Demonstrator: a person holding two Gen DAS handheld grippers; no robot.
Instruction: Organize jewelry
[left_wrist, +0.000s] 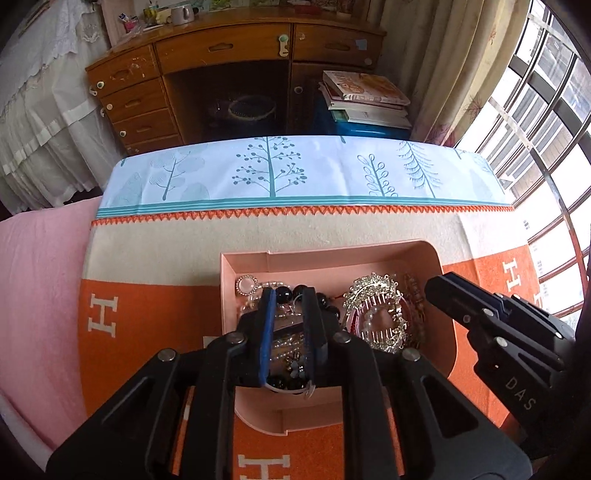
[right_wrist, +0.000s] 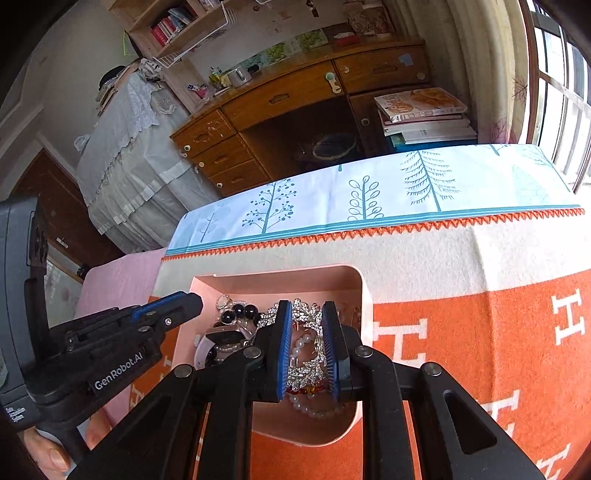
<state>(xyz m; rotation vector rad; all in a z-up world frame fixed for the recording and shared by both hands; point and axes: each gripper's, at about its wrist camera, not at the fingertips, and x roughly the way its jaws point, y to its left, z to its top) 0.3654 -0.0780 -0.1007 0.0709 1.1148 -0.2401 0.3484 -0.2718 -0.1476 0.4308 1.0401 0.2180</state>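
Observation:
A pink tray (left_wrist: 332, 254) (right_wrist: 277, 271) on the orange and cream blanket holds a heap of jewelry. In it lie a rhinestone hair comb (left_wrist: 373, 291), a black bead bracelet (left_wrist: 327, 301) (right_wrist: 240, 312), a round pale brooch (left_wrist: 246, 285), a watch (right_wrist: 225, 336) and a pearl bracelet (right_wrist: 314, 408). My left gripper (left_wrist: 290, 291) (right_wrist: 192, 302) hovers over the tray's left half. Its jaws are slightly apart with nothing pinched. My right gripper (right_wrist: 306, 306) (left_wrist: 434, 286) hangs over the comb on the right, jaws close together and gripping nothing that I can see.
The blanket (left_wrist: 147, 258) carries white H letters, and a pale blue tree-print cloth (left_wrist: 295, 173) lies behind it. Beyond stand a wooden desk (left_wrist: 221, 48) and a stack of books (left_wrist: 365, 96). A barred window (left_wrist: 546, 110) is on the right and a pink cloth (left_wrist: 37, 295) on the left.

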